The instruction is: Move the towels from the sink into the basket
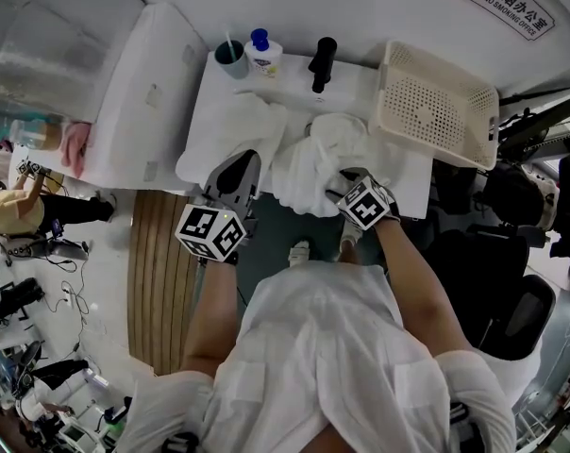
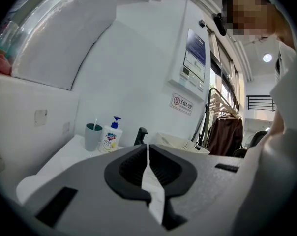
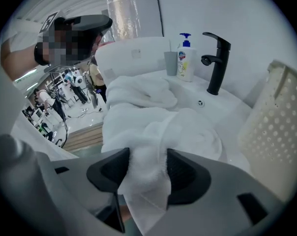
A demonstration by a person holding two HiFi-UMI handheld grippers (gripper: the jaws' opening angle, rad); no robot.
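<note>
a: where are the towels right now?

b: the towels [image 1: 315,163] are a white heap lying in and over the sink [image 3: 210,104], with folds hanging off the front edge of the tabletop [image 1: 360,88]. none is in the basket [image 1: 436,102] yet. it stands at the right end of the tabletop, just beside the sink. i cannot tell how many towels make up the heap.

a: and the 2 grippers?

b: the right gripper [image 3: 146,168] is clamped on a thick bunched fold of towel, which fills the gap between its pads. the left gripper [image 2: 148,167] has its jaws nearly together, with a thin white edge of cloth pinched between them.

a: what could go wrong from here?

b: i see 3 risks.
1: the left hold looks shallow, just an edge, so the weight of the cloth could pull it free on the lift.
2: both grippers may be on layers of the same tangled heap, so lifting 1 fold could drag the rest over the front edge and onto the floor [image 1: 271,239].
3: the black faucet [image 3: 217,63] stands at the back of the sink. a trailing end swung wide on the way to the basket could snag on it, or sweep over the soap bottle [image 3: 186,58] and cup [image 3: 170,63] beside it.
</note>
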